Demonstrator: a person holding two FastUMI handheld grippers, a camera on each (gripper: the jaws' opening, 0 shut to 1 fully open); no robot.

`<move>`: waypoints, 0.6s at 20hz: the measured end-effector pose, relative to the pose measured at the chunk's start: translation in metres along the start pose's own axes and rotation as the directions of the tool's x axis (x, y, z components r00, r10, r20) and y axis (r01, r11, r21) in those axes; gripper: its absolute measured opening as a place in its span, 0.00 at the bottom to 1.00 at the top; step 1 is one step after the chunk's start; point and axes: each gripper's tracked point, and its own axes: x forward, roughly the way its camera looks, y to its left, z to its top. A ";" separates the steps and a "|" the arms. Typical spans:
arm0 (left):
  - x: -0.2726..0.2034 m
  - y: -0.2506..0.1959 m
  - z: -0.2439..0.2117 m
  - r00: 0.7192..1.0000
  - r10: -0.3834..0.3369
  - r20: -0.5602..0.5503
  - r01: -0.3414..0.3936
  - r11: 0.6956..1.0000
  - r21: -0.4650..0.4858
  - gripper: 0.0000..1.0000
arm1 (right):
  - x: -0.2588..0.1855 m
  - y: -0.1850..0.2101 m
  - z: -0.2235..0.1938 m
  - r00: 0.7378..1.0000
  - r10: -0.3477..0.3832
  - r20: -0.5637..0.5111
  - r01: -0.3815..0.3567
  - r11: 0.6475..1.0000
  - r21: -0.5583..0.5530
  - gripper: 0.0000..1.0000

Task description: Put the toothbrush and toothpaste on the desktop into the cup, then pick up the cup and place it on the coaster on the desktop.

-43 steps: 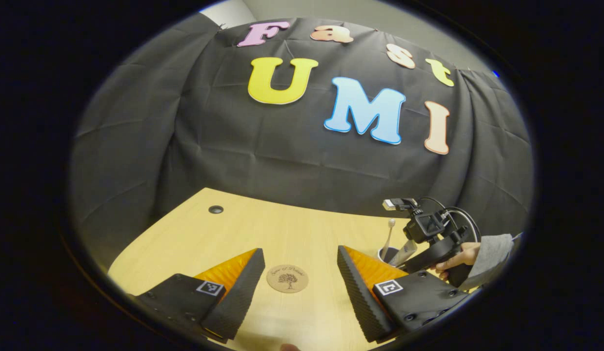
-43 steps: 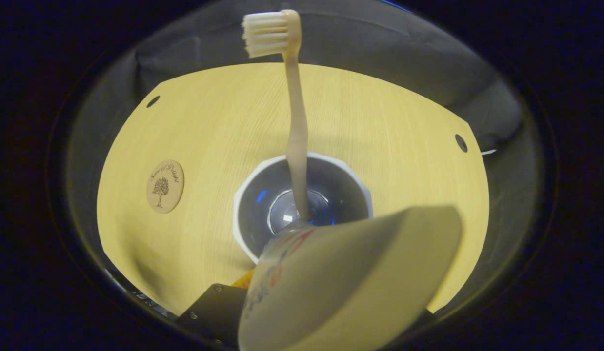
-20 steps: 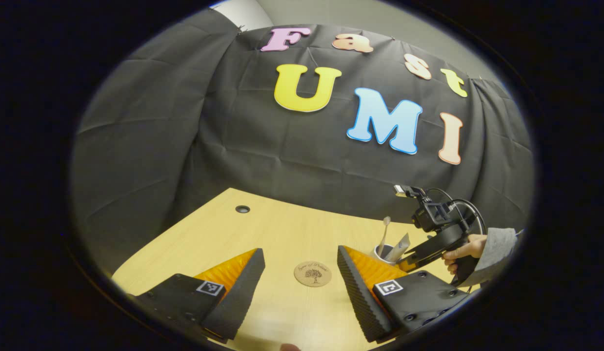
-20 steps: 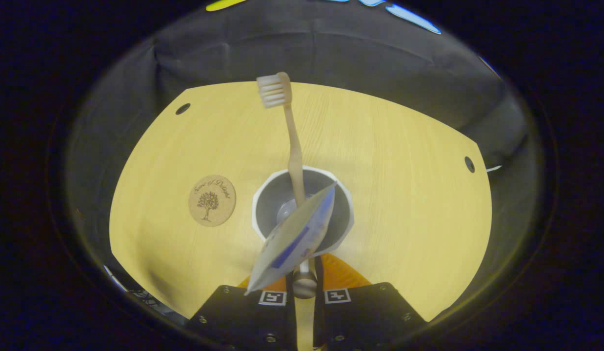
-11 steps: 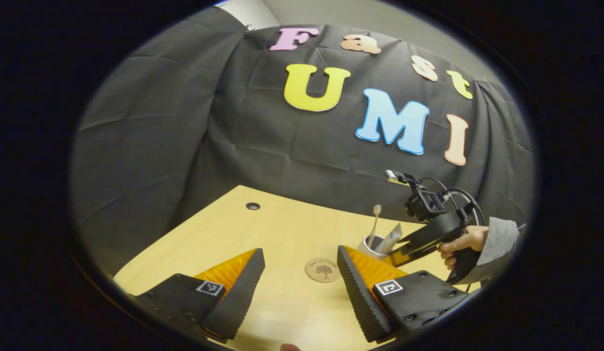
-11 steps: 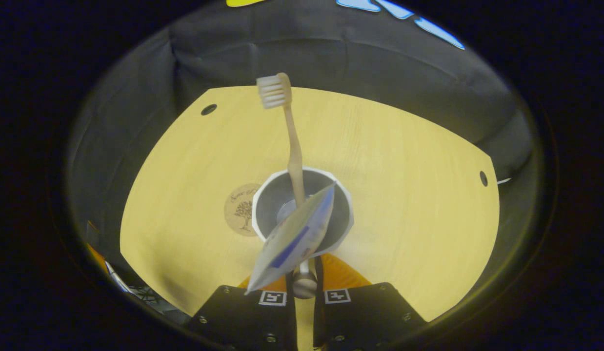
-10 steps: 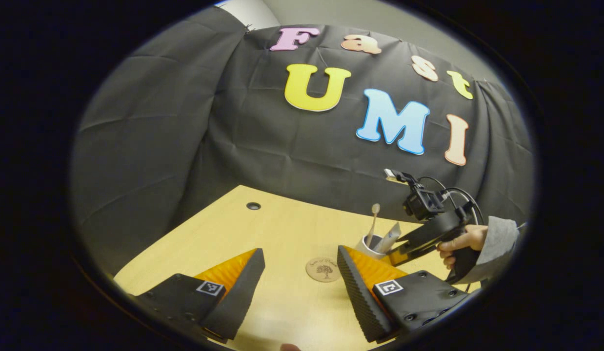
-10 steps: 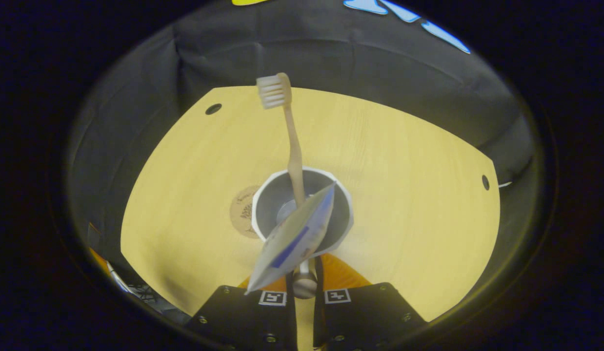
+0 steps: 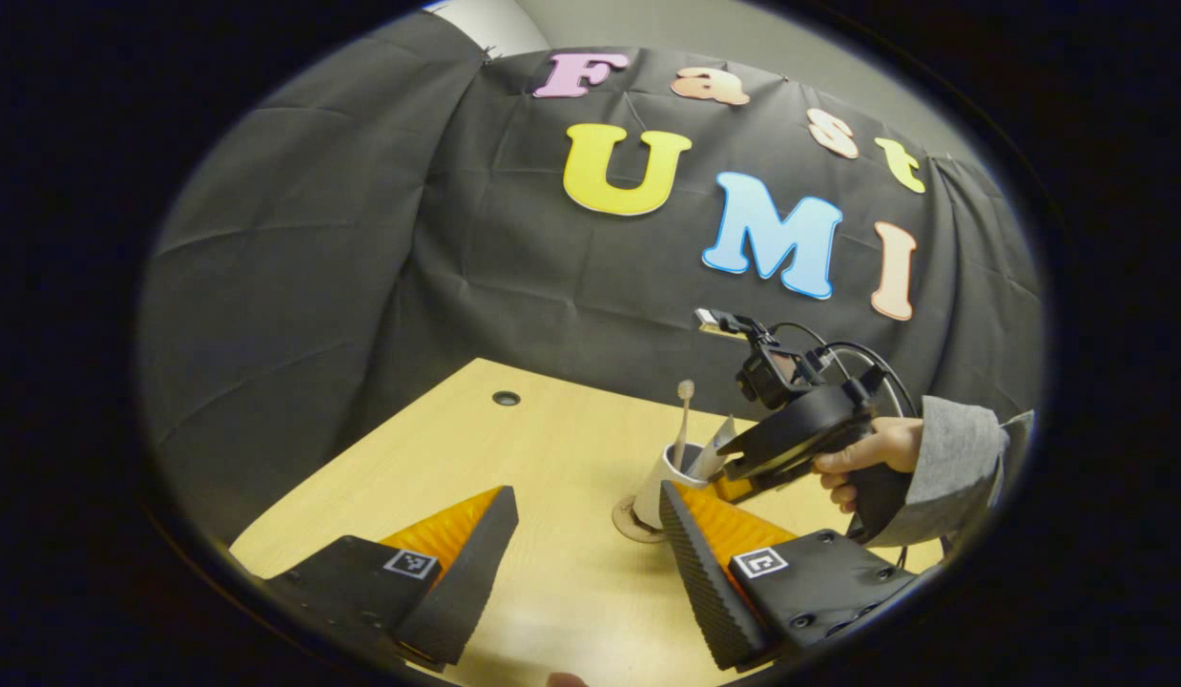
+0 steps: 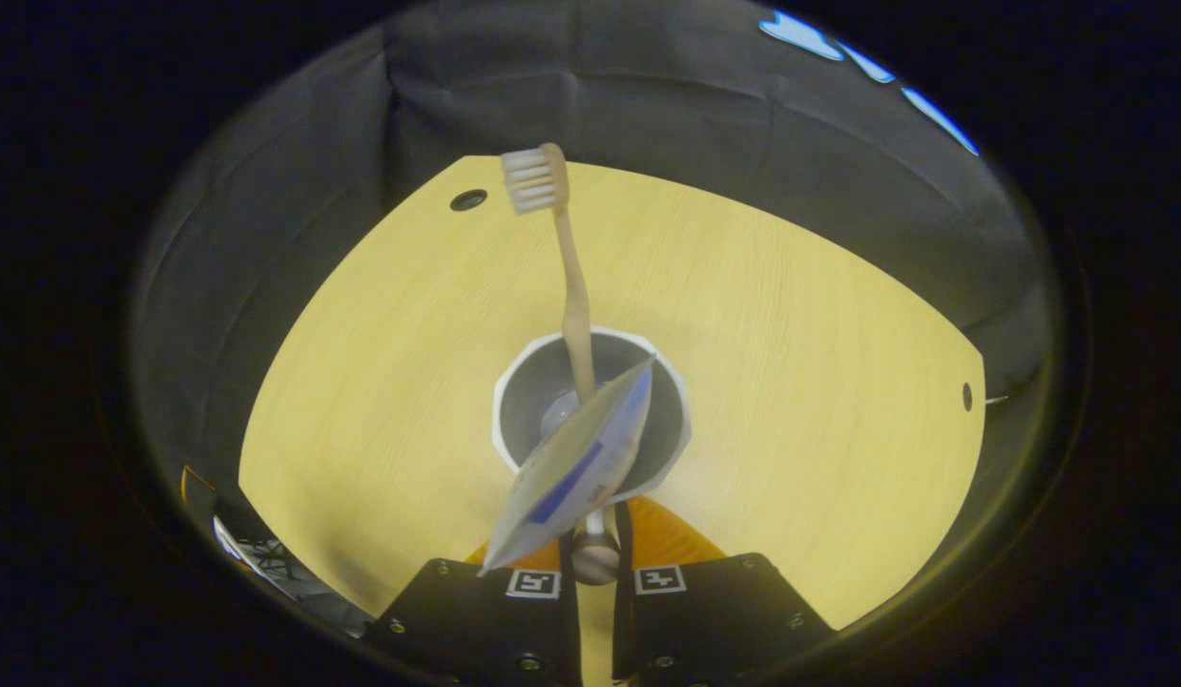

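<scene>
A white cup (image 9: 669, 480) holds a beige toothbrush (image 9: 683, 412) and a toothpaste tube (image 9: 715, 452). It stands over the round cork coaster (image 9: 631, 521); whether it touches the coaster I cannot tell. In the right gripper view I look down into the cup (image 10: 503, 425), with the toothbrush (image 10: 573, 286) upright and the tube (image 10: 576, 468) leaning across the rim. My right gripper (image 10: 598, 534) is shut on the cup's near side. That right gripper (image 9: 735, 475) is held by a hand (image 9: 862, 458). My left gripper (image 9: 588, 496) stands open in front of the coaster, holding nothing.
The light wooden desk (image 9: 514, 458) has a cable hole (image 9: 506, 398) near its back edge. In the right gripper view the desk (image 10: 791, 334) has holes at the back left (image 10: 468, 199) and at the right (image 10: 967, 396). A grey sleeve (image 9: 953, 458) reaches in from the right.
The tube went into the cup and the right gripper shut on the cup. It then carried the cup left until the coaster vanished beneath it. The left gripper stayed open.
</scene>
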 end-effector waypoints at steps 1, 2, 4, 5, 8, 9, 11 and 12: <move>0.000 0.001 -0.001 1.000 0.001 0.000 -0.001 1.000 -0.002 0.96 | 0.000 0.000 0.000 1.000 -0.001 -0.006 0.001 1.000 -0.006 0.13; -0.001 0.003 -0.002 1.000 0.001 -0.003 -0.001 1.000 -0.005 0.96 | -0.001 0.001 -0.001 1.000 -0.003 -0.015 0.003 1.000 -0.008 0.13; -0.001 0.004 -0.002 1.000 0.001 -0.003 -0.001 1.000 -0.006 0.96 | -0.002 -0.001 0.001 1.000 -0.008 -0.026 0.008 1.000 -0.011 0.13; -0.002 0.005 -0.002 1.000 0.001 -0.001 -0.001 1.000 -0.006 0.93 | -0.003 -0.001 0.001 0.999 -0.013 -0.031 0.012 1.000 -0.012 0.13; -0.002 0.005 -0.003 1.000 -0.005 -0.005 0.005 1.000 -0.006 0.97 | -0.003 -0.001 0.001 0.999 -0.018 -0.036 0.017 1.000 -0.010 0.13; -0.001 0.004 -0.004 1.000 -0.008 -0.006 0.007 1.000 -0.005 0.96 | -0.003 -0.002 0.000 0.999 -0.016 -0.038 0.016 1.000 -0.011 0.15; 0.000 0.003 -0.002 1.000 -0.008 -0.004 0.008 1.000 0.001 0.96 | -0.007 -0.001 0.003 0.999 -0.009 -0.034 0.009 1.000 -0.004 0.21; 0.000 0.004 -0.002 1.000 -0.008 -0.003 0.008 1.000 0.001 0.96 | -0.010 0.000 0.006 1.000 -0.005 -0.027 0.005 1.000 -0.004 0.29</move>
